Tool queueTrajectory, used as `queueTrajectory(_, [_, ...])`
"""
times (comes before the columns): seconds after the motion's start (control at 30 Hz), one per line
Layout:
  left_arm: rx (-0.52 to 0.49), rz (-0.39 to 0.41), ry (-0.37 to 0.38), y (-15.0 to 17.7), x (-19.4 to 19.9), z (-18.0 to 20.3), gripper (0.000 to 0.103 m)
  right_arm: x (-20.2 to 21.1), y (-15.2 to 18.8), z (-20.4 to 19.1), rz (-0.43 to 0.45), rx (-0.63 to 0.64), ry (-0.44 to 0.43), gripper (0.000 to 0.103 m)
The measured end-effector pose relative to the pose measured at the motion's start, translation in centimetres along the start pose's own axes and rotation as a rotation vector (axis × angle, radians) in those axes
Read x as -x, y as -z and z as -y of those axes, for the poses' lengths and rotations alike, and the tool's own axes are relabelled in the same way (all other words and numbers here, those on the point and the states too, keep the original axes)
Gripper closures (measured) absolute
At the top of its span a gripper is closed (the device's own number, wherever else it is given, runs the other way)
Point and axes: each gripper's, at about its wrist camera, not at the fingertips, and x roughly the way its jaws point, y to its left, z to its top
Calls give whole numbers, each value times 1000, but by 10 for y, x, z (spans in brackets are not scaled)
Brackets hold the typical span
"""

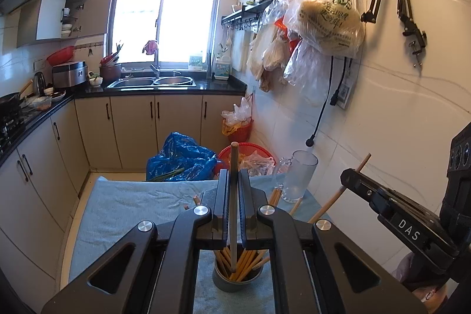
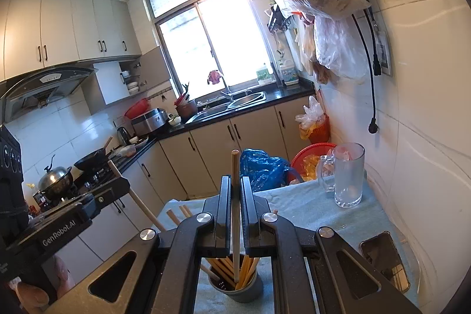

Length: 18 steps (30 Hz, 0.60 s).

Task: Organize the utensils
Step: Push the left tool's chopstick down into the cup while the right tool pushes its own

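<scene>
Writing first: the right claw (image 1: 350,177), seen from the left camera, carries a white tag reading "DAS", and the left claw (image 2: 122,183), seen from the right camera, reads "GenRobot.AI" along its body; the hanging bag (image 1: 329,16) bears green Chinese print, of which "更新鲜!" can be read in the right view. Each claw is pressed together on one chopstick. The left chopstick (image 1: 234,196) stands upright between the left fingers, its top above the fingertips and its lower end down among the yellow sticks in the grey cup (image 1: 237,280) — the cup sits directly under the claw. The right chopstick (image 2: 235,211) is pinched the same way, its foot in the same cup (image 2: 235,289). More sticks (image 1: 275,196) lie loose on the cloth (image 1: 123,211), a pale blue towel covering a small table against the tiled wall. A glass mug (image 2: 347,175) stands near the wall, and a phone (image 2: 382,258) lies at the right edge. Beyond — a kitchen with beige cupboards, a black counter, a steel sink (image 1: 151,82) under a bright window, and a blue bag (image 1: 182,156) on the floor.
</scene>
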Motion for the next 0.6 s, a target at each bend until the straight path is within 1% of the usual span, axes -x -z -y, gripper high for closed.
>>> queueTrajectory(0.23, [-3,-25,-2,-1,-20,-2,98,-13,-2,6,-7,-11,3,96])
queueTrajectory(0.5, [56,-42,43,-9,-31,-10,98,-19,-4,8,-3,-21,0,96])
queueTrajectory(0.6, [63,-39,51,-10,-32,-9,98,-19,-4,7,-2,-22,-1,96])
